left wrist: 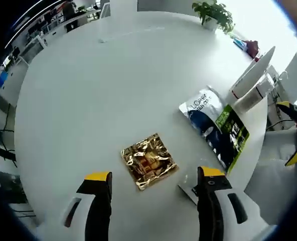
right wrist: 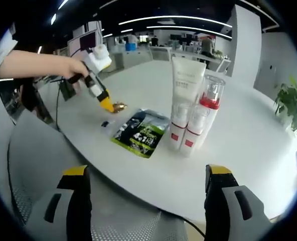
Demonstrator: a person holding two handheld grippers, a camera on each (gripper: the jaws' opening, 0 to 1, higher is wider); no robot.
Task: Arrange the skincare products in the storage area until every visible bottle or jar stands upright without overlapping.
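Observation:
A tall white tube (right wrist: 187, 85) stands upright near the table edge, beside a clear-capped pump bottle with a red collar (right wrist: 210, 100). Two smaller white bottles with red labels (right wrist: 186, 131) stand in front of them. The same group (left wrist: 251, 83) is at the right in the left gripper view. A blue, silver and green sachet pile (left wrist: 217, 126) (right wrist: 141, 131) lies flat. A crumpled gold foil packet (left wrist: 148, 161) (right wrist: 119, 106) lies just ahead of my open left gripper (left wrist: 154, 175) (right wrist: 108, 105). My right gripper (right wrist: 147, 170) is open, off the table edge, short of the bottles.
The round white table (left wrist: 88, 90) has wide bare room to the left and far side. A small white card (left wrist: 187, 189) lies by the left gripper's right jaw. A potted plant (left wrist: 214, 14) stands at the far edge. A grey mesh chair (right wrist: 118, 221) sits below the right gripper.

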